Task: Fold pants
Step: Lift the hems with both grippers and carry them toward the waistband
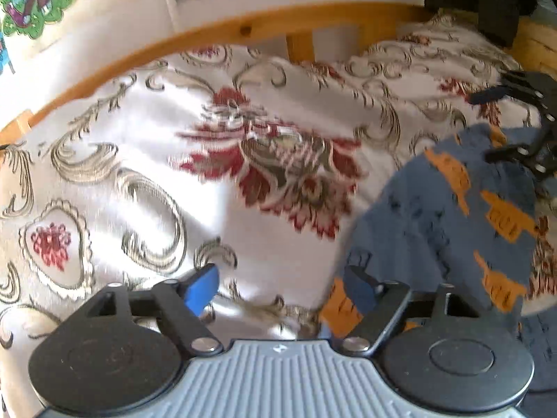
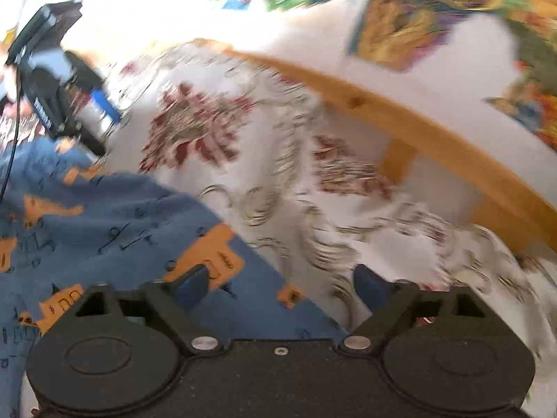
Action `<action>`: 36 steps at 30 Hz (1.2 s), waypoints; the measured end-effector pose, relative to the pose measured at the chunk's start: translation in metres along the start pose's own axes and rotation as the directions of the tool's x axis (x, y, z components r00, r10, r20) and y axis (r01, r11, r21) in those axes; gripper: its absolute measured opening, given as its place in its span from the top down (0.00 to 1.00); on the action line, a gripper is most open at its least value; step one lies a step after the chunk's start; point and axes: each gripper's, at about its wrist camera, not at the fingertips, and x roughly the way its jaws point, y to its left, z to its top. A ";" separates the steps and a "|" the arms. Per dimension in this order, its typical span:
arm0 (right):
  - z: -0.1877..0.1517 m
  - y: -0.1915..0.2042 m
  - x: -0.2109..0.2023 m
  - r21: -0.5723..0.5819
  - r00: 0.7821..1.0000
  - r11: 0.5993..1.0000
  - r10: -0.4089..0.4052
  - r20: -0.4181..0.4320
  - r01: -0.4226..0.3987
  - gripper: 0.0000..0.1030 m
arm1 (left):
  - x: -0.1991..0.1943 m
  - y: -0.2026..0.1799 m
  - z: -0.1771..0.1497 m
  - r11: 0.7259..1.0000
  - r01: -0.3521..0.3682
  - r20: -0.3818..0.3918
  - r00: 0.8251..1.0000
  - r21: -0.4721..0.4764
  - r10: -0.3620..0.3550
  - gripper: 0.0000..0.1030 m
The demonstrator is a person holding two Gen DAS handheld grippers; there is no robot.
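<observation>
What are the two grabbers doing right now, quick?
Left gripper: open, holding nothing, beside the blue pants.
Right gripper: open, holding nothing, over the pants' edge on the flowery bedspread.

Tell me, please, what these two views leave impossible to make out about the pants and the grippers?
- Pants: left wrist view, the right edge and the left gripper body cut them off; whether folded is unclear.
- Pants: right wrist view, motion blur and the right gripper body hide the near part.
- Both grippers are open, but whether any finger touches cloth is blurred.
</observation>
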 end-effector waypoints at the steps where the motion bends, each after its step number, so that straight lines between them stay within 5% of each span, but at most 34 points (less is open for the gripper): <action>1: 0.005 0.006 0.008 -0.030 1.000 0.999 -0.011 -0.028 0.010 0.25 | 0.000 -0.003 -0.001 1.000 -0.009 -0.015 1.000 0.027 0.009 0.25; 3: 0.011 0.004 0.020 -0.053 0.998 0.998 -0.023 -0.066 0.019 0.33 | 0.004 -0.013 0.000 0.995 -0.009 -0.052 0.999 0.100 0.014 0.35; 7: 0.017 -0.011 0.030 -0.010 0.992 1.000 0.011 -0.124 -0.012 0.38 | 0.010 -0.026 0.003 0.985 0.098 -0.092 0.992 0.144 -0.085 0.37; 9: 0.011 -0.013 0.030 -0.005 0.989 1.000 0.013 -0.149 -0.014 0.51 | 0.019 -0.029 0.002 0.982 0.091 -0.128 0.989 0.165 -0.070 0.37; 13: 0.000 -0.012 0.032 -0.016 0.981 0.999 0.030 -0.193 -0.034 0.56 | 0.032 -0.037 -0.001 0.978 0.044 -0.167 0.986 0.203 -0.010 0.41; 14: 0.000 -0.011 0.033 -0.019 0.980 0.999 0.029 -0.196 -0.033 0.56 | 0.033 -0.041 -0.001 0.975 0.030 -0.171 0.985 0.221 0.008 0.47; 17: 0.002 -0.013 0.039 -0.006 0.978 1.000 0.029 -0.207 -0.031 0.56 | 0.041 -0.050 -0.002 0.964 -0.032 -0.188 0.979 0.266 0.084 0.88; 19: 0.004 -0.015 0.047 0.017 0.971 0.999 0.044 -0.237 -0.041 0.55 | 0.045 -0.047 0.001 0.976 -0.023 -0.207 0.976 0.215 0.069 0.98; 28: -0.003 -0.031 0.045 0.130 0.946 0.988 0.123 -0.299 -0.088 0.57 | 0.038 -0.039 0.001 0.990 -0.061 -0.167 0.982 0.128 0.083 1.00; 30: -0.008 -0.027 0.042 0.115 0.952 0.991 0.098 -0.289 -0.067 0.90 | 0.034 -0.039 -0.001 0.989 -0.072 -0.154 0.984 0.130 0.092 1.00; 31: -0.010 -0.024 0.042 0.105 0.954 0.993 0.087 -0.286 -0.059 0.96 | 0.032 -0.038 -0.001 0.990 -0.071 -0.151 0.984 0.122 0.089 1.00; 36: -0.011 -0.011 0.031 0.058 0.970 0.998 0.023 -0.241 -0.009 1.00 | 0.028 -0.039 0.000 0.995 -0.024 -0.086 0.996 0.101 0.033 0.93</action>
